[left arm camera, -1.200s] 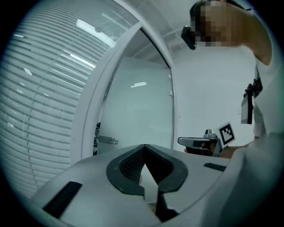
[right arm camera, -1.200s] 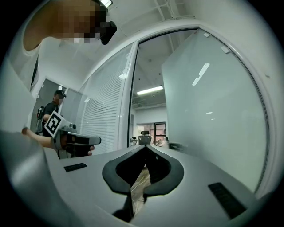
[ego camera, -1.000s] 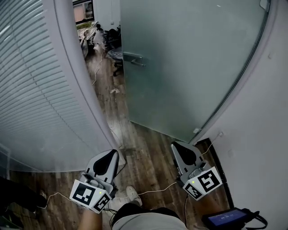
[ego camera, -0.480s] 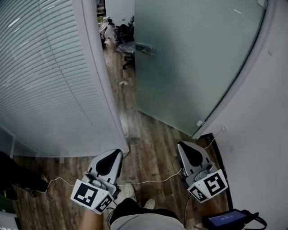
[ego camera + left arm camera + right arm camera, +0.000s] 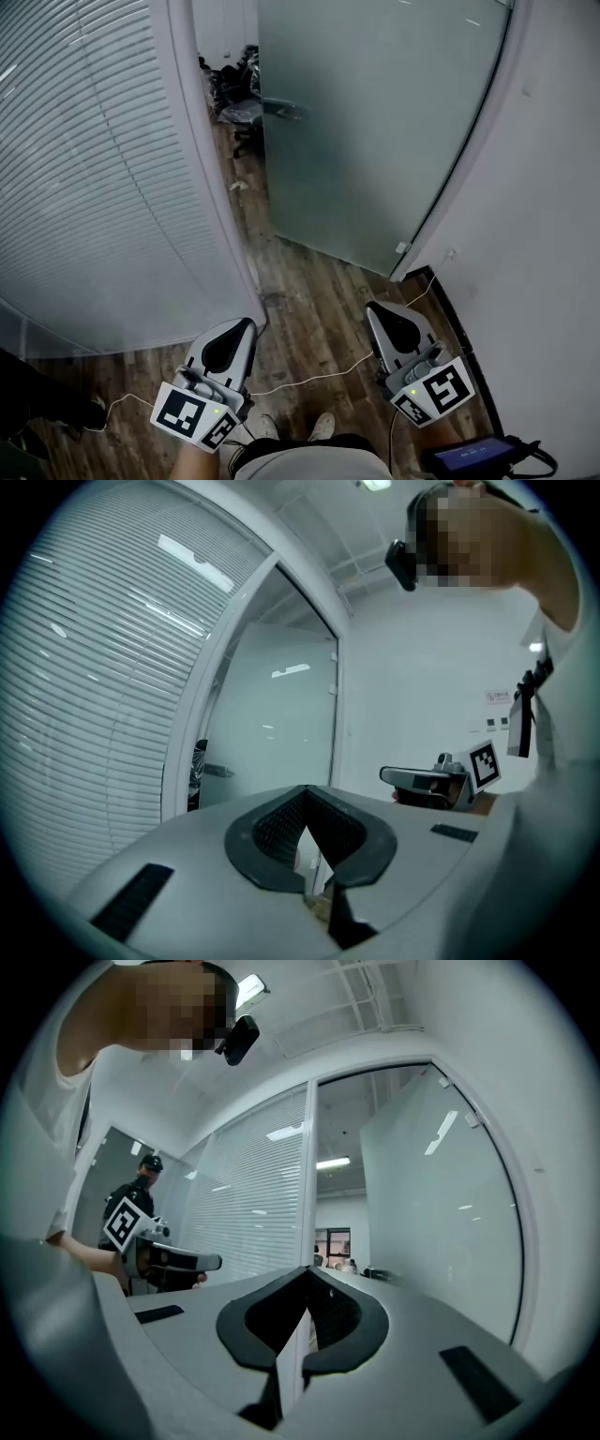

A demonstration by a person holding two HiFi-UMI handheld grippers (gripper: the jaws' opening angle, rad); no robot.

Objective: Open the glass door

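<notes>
Both tongs have come forward with me, left gripper (image 5: 240, 325) and right gripper (image 5: 377, 309) clenched on nothing, the glass door (image 5: 375, 131) ajar ahead, its level handle (image 5: 281, 110) probably nearer my left.

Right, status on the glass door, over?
Left gripper, right gripper shut, empty. Glass door ajar, handle untouched. Cable lying on floor by feet.

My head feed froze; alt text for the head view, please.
A frosted glass door stands ajar ahead, handle beside the gap. The left gripper and right gripper are shut and empty, low over the wood floor.
</notes>
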